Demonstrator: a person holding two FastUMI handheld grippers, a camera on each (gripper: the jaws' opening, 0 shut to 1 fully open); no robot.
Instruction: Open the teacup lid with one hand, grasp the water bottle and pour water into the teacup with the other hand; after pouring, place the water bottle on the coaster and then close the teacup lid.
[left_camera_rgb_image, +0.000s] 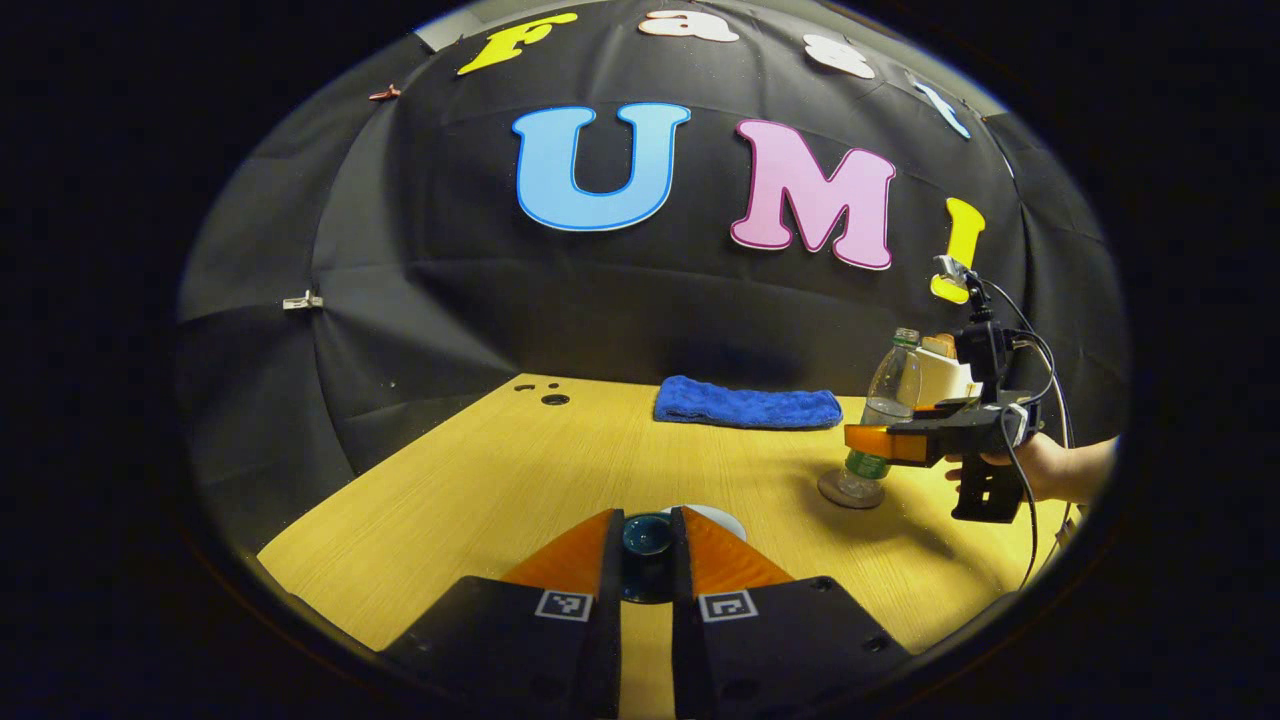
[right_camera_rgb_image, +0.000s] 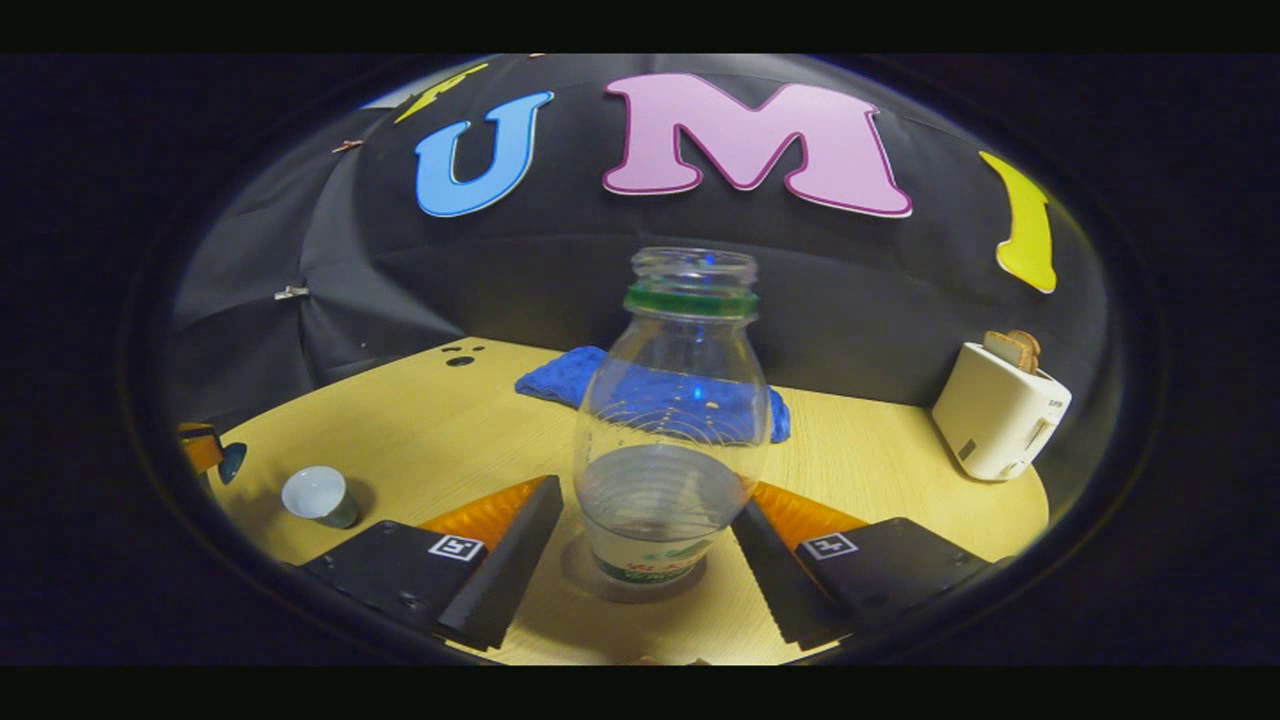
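Fingers of left gripper (left_camera_rgb_image: 647, 545) clamp teacup lid (left_camera_rgb_image: 647, 535); right gripper (right_camera_rgb_image: 650, 560), released, straddles upright water bottle (right_camera_rgb_image: 668, 440) on coaster (left_camera_rgb_image: 850, 492); open teacup (right_camera_rgb_image: 318, 496) lies at its nine o'clock, nearer the lid hand

Between the right tongs (right_camera_rgb_image: 650, 560), the water bottle (right_camera_rgb_image: 668, 420) is showing clear, glossy plastic with a paper-like label. Beneath it the worktop (right_camera_rgb_image: 880, 460) is looking like pale, matt wood grain. Beyond the bottle, a blue towel (right_camera_rgb_image: 560, 378) is lying, fuzzy cloth. The left tongs (left_camera_rgb_image: 647, 545) are pinching a glossy, glazed teacup lid (left_camera_rgb_image: 647, 533).
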